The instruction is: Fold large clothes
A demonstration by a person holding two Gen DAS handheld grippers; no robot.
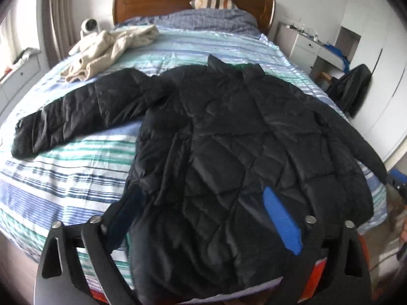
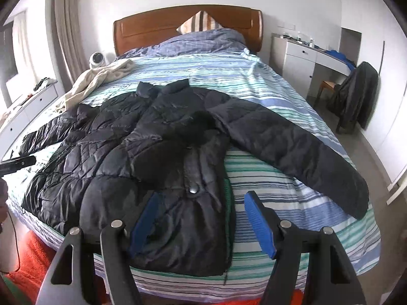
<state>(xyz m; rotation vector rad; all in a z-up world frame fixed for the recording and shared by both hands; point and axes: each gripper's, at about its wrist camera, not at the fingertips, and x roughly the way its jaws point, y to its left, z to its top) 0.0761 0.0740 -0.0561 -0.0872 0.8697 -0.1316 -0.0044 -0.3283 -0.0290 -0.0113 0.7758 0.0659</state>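
Observation:
A large black quilted puffer coat [image 1: 229, 139] lies spread flat on the striped bed [image 1: 63, 172], collar toward the headboard, both sleeves stretched out sideways. It also shows in the right wrist view [image 2: 152, 152]. My left gripper [image 1: 203, 218] is open over the coat's hem near the foot of the bed, its blue pads [image 1: 279, 218] wide apart and holding nothing. My right gripper [image 2: 201, 223] is open over the coat's right hem corner, its blue pads [image 2: 259, 226] apart and empty. The right sleeve [image 2: 292, 147] runs out toward the bed's right edge.
A cream garment [image 1: 106, 48] lies crumpled at the bed's far left. A blue duvet [image 1: 203, 19] and striped pillow are at the wooden headboard [image 2: 157, 25]. A white desk [image 2: 305, 53] and a chair with a dark coat [image 2: 356, 94] stand at right. An orange rug [image 2: 33, 261] lies below.

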